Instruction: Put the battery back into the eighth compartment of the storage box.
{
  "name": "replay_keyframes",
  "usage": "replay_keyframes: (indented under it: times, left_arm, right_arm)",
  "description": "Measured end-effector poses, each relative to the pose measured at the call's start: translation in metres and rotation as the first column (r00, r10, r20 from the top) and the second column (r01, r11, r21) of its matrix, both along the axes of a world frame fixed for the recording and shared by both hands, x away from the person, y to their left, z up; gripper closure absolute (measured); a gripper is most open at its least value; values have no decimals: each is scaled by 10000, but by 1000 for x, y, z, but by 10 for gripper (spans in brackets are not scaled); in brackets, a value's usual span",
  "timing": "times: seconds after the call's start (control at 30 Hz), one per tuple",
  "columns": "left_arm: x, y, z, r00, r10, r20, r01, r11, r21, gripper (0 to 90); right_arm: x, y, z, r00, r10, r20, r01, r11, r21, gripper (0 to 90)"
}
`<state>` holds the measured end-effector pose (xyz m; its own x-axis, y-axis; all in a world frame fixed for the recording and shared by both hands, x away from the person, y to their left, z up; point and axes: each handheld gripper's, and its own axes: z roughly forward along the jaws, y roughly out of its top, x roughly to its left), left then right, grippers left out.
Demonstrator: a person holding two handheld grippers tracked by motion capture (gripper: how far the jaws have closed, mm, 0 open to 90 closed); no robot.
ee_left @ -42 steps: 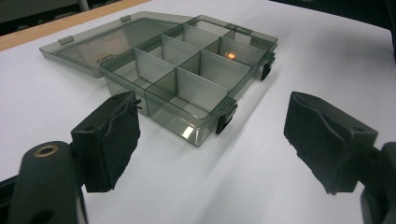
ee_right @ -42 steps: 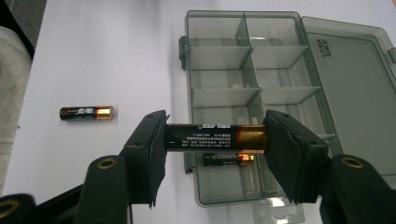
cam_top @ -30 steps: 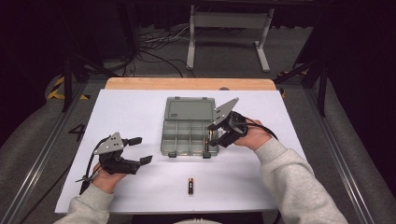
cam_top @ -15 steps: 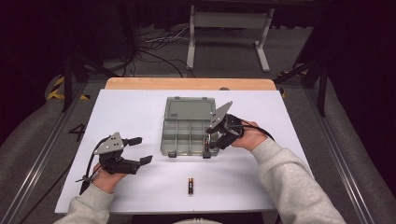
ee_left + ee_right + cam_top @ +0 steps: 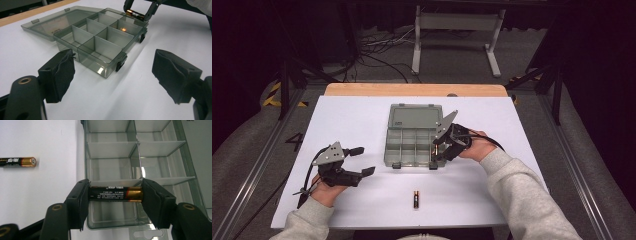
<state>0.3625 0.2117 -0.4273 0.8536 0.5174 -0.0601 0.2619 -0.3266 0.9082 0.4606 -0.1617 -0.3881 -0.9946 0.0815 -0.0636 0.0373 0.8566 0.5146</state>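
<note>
A grey-clear compartment box (image 5: 414, 142) lies open at mid-table, its lid (image 5: 414, 116) folded flat toward the back. My right gripper (image 5: 436, 154) is shut on a black-and-gold battery (image 5: 110, 194), gripping it end to end and holding it level just above the box's near right corner compartment (image 5: 112, 212). The left gripper view shows that battery (image 5: 135, 14) low over the box rim (image 5: 100, 42). A second battery (image 5: 415, 198) lies loose on the white table near the front edge, also seen as the loose battery (image 5: 17, 162). My left gripper (image 5: 364, 160) rests left of the box, open and empty, its pads (image 5: 62, 72) wide apart.
The box compartments (image 5: 112, 150) in view look empty. The white tabletop (image 5: 352, 120) ends in a wooden strip (image 5: 412, 90) at the back. Beyond the table are a metal stand (image 5: 457, 35) and cables on the floor.
My right gripper has sunk a little with the battery, closer to the box's near right corner. The left gripper and the loose battery have stayed put.
</note>
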Motion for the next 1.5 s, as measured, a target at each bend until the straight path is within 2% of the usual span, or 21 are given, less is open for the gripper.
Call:
replay_keyframes:
  times: [0.27,1.2,1.3,1.37,1.5]
  left_arm:
    - [0,0,0,10000,-4,68,4,10000,21,188]
    - [0,1,0,10000,-14,70,14,10000,19,188]
    - [0,1,1,10000,-20,80,19,10000,19,189]
    - [0,1,1,10000,-25,82,25,10000,23,189]
    - [0,0,0,10000,-19,73,19,10000,21,189]
  right_arm:
    - [1,0,-4,10000,26,-6,-27,9998,-189,414]
    - [6,-1,-11,10000,-32,-76,30,9996,-268,410]
    - [6,-1,-11,10000,-18,-67,16,9996,-284,404]
    - [5,-1,-10,9999,-72,111,74,9998,-169,338]
    - [5,-3,-7,9997,-148,170,150,9999,-70,337]
